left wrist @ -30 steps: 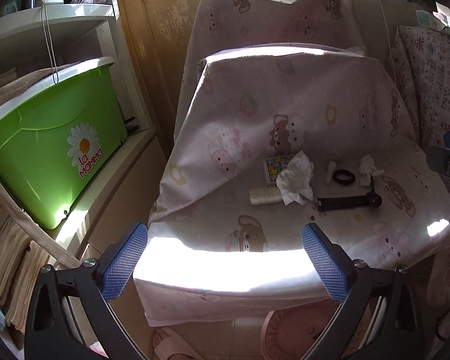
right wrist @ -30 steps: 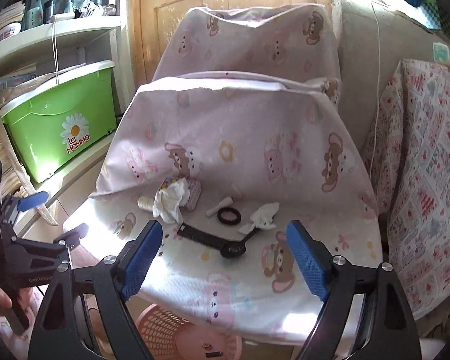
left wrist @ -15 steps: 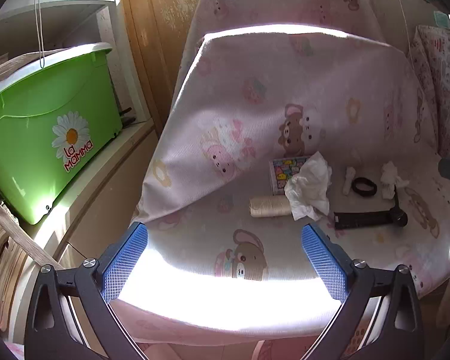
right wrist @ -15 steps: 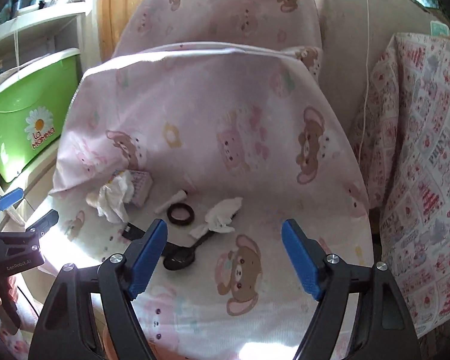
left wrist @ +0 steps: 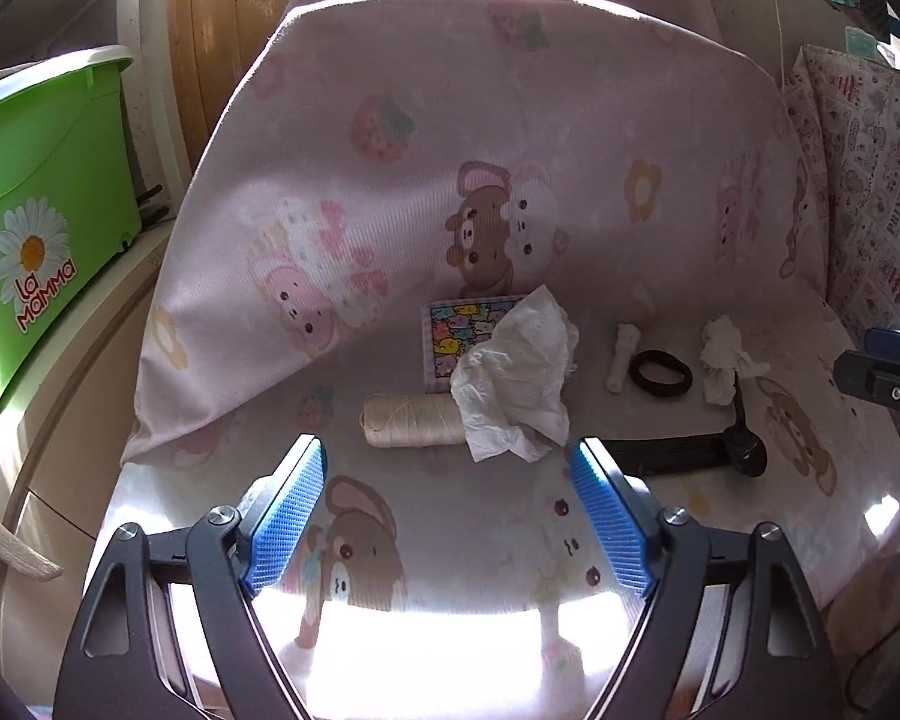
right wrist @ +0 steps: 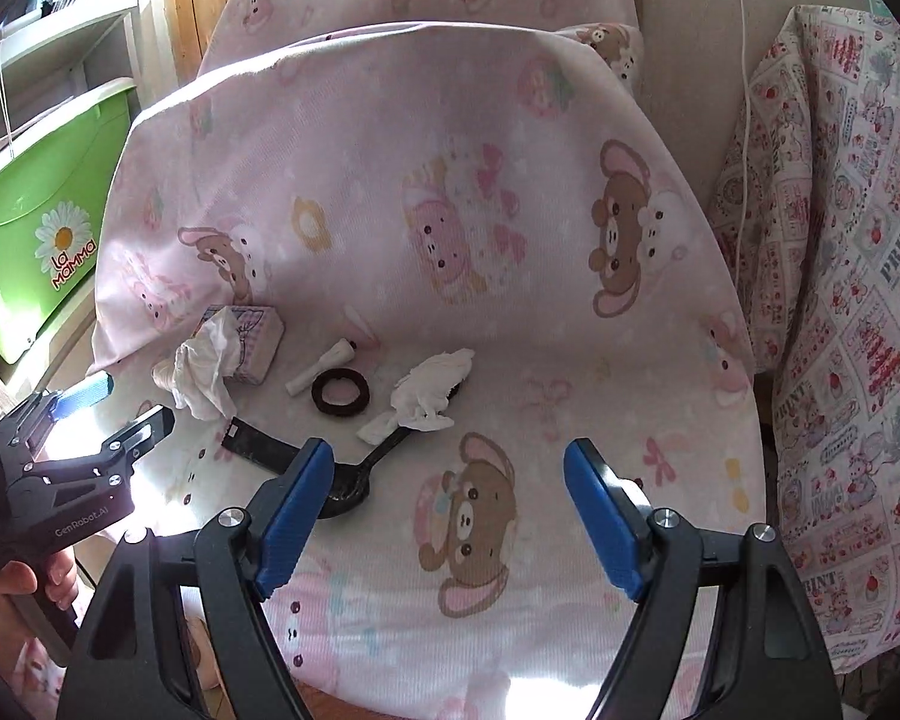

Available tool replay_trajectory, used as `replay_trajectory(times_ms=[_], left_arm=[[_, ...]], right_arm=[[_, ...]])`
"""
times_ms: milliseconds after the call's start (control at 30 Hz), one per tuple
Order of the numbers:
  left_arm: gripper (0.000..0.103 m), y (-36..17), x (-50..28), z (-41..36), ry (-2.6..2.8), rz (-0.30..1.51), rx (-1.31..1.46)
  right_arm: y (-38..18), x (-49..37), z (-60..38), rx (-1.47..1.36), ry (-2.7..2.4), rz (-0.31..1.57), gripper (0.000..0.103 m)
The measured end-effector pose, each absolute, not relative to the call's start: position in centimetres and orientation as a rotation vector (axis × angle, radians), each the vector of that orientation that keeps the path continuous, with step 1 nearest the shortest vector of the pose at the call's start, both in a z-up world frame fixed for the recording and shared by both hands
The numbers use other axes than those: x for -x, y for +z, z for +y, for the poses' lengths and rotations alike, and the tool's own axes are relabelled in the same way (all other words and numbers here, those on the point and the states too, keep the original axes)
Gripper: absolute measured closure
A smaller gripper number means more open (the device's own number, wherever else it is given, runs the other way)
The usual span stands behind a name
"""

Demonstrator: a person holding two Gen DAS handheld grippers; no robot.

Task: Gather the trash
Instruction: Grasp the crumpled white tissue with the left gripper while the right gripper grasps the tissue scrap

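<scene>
On the pink cartoon-print seat cover [left wrist: 510, 138] lie a large crumpled white tissue [left wrist: 513, 378], a smaller crumpled tissue [left wrist: 723, 357] and a short roll of paper [left wrist: 621, 354]. My left gripper [left wrist: 447, 459] hovers just short of the large tissue; its jaws are closing with nothing between them. In the right wrist view my right gripper [right wrist: 449, 456] stands open, empty, just before the smaller tissue [right wrist: 432, 387], which rests on a black spoon [right wrist: 354, 480]. The large tissue [right wrist: 207, 366] sits at the left, with the left gripper [right wrist: 99, 414] beside it.
A thread spool [left wrist: 411, 420], a colourful little box [left wrist: 459, 333], a black ring [left wrist: 660, 375] and a black strap [left wrist: 666, 456] share the seat. A green tub [left wrist: 36, 192] stands on a shelf at left. Patterned fabric [right wrist: 840, 300] hangs at right. A hand [right wrist: 12, 582] holds the left gripper.
Both grippers have come forward and down toward the seat, so the litter looms larger. The left jaws have narrowed; the right jaws narrowed slightly earlier and then held.
</scene>
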State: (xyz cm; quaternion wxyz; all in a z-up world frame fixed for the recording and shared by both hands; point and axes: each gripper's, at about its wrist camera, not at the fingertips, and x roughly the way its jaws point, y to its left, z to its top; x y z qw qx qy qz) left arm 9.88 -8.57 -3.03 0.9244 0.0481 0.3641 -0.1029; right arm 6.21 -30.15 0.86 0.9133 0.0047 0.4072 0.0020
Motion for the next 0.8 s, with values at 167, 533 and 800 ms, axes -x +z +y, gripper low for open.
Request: replay_trajectory(times_ms=[167, 533, 800], left_arm=[[0.031, -3.1, -10.8, -9.6, -0.240, 0.761, -0.089], [0.098, -4.2, -12.2, -10.4, -0.218, 0.783, -0.106], [0.100, -1.0, -10.2, -9.2, -0.232, 0.691, -0.057]], right_arm=[[0.4, -6.7, -29.9, -0.009, 0.012, 0.859, 0.026], [0.9, -7.0, -30.4, -0.044, -0.022, 0.813, 0.035], [0.9, -7.2, -31.0, -0.081, -0.025, 0.814, 0.042]])
